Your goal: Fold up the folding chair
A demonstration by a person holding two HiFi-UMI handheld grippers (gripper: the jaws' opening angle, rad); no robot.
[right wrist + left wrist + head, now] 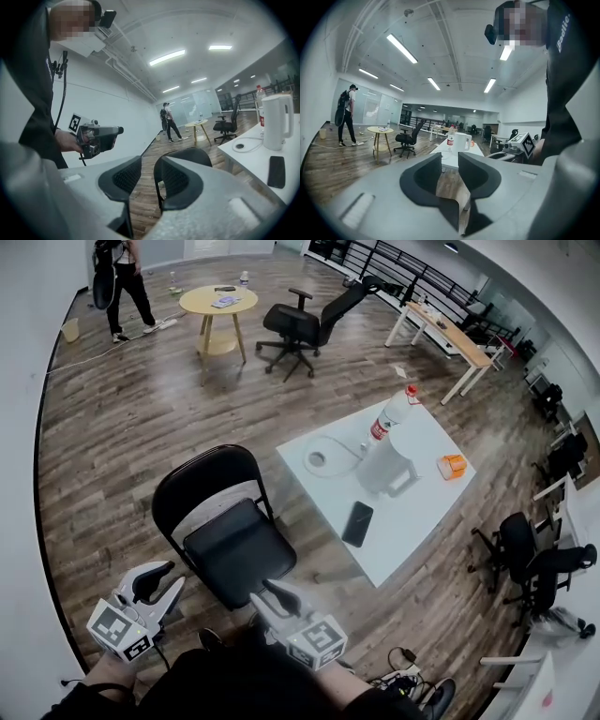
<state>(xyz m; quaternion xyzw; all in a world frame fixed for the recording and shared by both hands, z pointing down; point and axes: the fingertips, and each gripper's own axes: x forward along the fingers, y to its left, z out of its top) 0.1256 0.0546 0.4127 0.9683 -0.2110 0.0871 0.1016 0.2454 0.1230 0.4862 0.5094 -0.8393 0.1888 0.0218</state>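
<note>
I am looking down on the folding chair (230, 540), which is standing unfolded on the wood-plank floor (131, 437) just ahead of both grippers. Open floor is stretching away to the chair's left and beyond it. On its right, the corner of the white table (417, 517) is sitting close to the seat edge and narrowing the room on that side.

I am holding the left gripper (161, 576) low at the chair's near-left and the right gripper (272, 594) just at the seat's front edge. In the left gripper view the jaws are standing a little apart, with only floor and table showing through the gap. In the right gripper view the jaws are likewise parted and gripping nothing, and the chair's backrest is showing behind them, not between the pads.

The chair is showing a thin black tube frame, a rounded backrest and a padded, slightly glossy black seat. The table top is reading as smooth and matte white.

On the table, a white kettle (384, 470), a clear bottle (392, 413) with a red cap, a dark phone (357, 523) and a small orange object (452, 466) are resting. Farther off, a black office chair (300, 324) and a round wooden table (217, 302) are standing well apart from the chair, and a person (122, 282) is standing by the far wall.
</note>
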